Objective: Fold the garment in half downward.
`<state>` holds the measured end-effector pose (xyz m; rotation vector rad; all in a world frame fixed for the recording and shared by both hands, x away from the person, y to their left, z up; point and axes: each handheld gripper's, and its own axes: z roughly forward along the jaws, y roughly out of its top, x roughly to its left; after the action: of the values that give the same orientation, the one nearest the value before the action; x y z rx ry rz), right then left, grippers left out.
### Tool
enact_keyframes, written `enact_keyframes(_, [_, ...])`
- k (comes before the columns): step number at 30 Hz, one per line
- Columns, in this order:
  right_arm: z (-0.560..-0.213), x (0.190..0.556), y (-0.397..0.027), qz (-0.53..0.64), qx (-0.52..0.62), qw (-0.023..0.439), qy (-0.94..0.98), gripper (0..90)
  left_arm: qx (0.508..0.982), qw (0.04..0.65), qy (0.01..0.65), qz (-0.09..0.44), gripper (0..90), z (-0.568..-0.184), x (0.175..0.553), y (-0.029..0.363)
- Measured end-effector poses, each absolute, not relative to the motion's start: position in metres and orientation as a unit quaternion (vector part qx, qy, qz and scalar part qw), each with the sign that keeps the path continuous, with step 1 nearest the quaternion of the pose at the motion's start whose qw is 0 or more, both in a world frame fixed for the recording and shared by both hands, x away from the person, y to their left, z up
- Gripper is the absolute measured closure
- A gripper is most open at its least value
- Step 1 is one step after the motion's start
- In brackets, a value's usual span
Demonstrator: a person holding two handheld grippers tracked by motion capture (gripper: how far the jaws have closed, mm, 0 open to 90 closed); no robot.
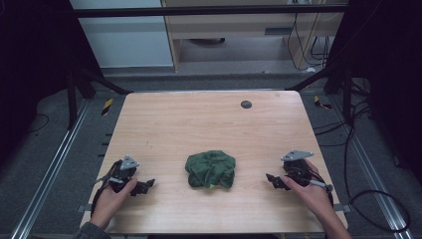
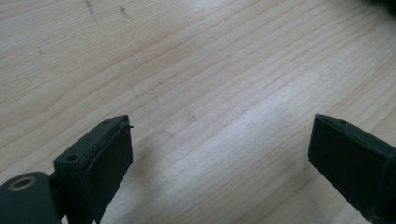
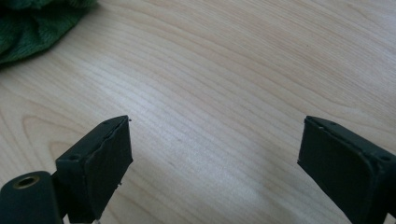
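Both grippers, left (image 1: 148, 185) and right (image 1: 271, 179), are sitting with jaws apart, empty, flanking the crumpled cloth (image 1: 210, 169). Risk: a shallow pinch is catching one fold only, so the cloth is slipping out.

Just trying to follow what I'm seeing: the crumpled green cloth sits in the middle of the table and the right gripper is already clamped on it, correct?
Not quite. The green cloth does lie mid-table, but the right gripper isn't clamped on it: the right gripper view shows its jaws wide open over bare wood, the cloth off to one side.
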<state>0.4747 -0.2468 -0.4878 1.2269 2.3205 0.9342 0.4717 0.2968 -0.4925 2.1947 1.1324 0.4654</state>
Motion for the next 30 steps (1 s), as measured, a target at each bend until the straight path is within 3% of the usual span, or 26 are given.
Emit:
enact_keyframes(22, [-0.507,0.507,-0.252,0.342,0.501,0.196,0.770,9.0,0.808,0.330,0.445,0.199,1.2,-0.508,0.496,0.302])
enact_keyframes(30, [-0.512,0.508,-0.243,0.331,0.509,0.217,0.764,3.0,0.807,0.330,0.448,0.199,0.0,-0.508,0.498,0.300])
